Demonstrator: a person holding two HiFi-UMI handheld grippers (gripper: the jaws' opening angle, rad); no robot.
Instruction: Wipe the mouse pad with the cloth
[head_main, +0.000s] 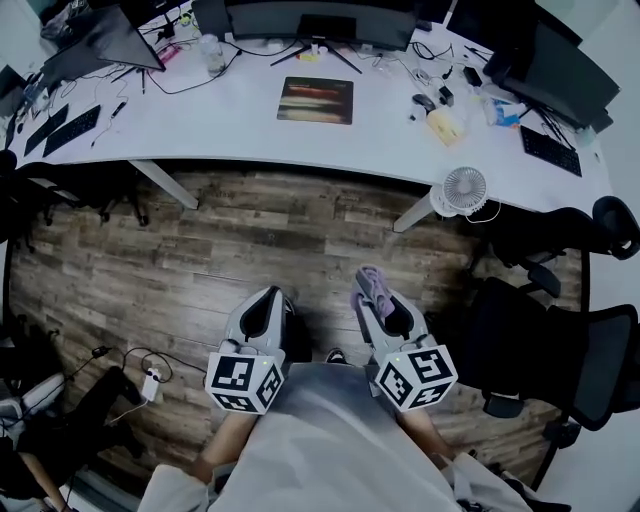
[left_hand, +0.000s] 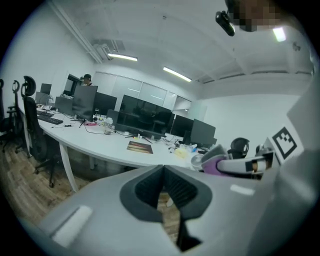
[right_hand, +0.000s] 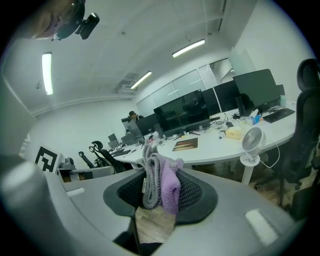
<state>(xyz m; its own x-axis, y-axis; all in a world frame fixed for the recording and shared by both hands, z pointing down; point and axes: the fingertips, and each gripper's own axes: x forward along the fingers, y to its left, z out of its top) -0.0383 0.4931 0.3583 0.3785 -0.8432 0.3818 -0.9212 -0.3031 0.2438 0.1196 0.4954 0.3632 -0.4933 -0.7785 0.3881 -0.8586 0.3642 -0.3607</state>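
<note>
The dark rectangular mouse pad (head_main: 315, 100) lay upper centre, well apart; the right gripper (head_main: 378, 292) clamped the purple-grey fuzzy cloth (head_main: 372, 283), while the left gripper (head_main: 268, 305) was closed, empty.

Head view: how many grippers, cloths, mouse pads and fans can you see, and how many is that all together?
Grey two-jaw grippers: 2, the left gripper and the right gripper
Purple and grey fuzzy cloth, held in the right gripper: 1
Dark rectangular mouse pad: 1
Small white round fan: 1
Total: 5
</note>
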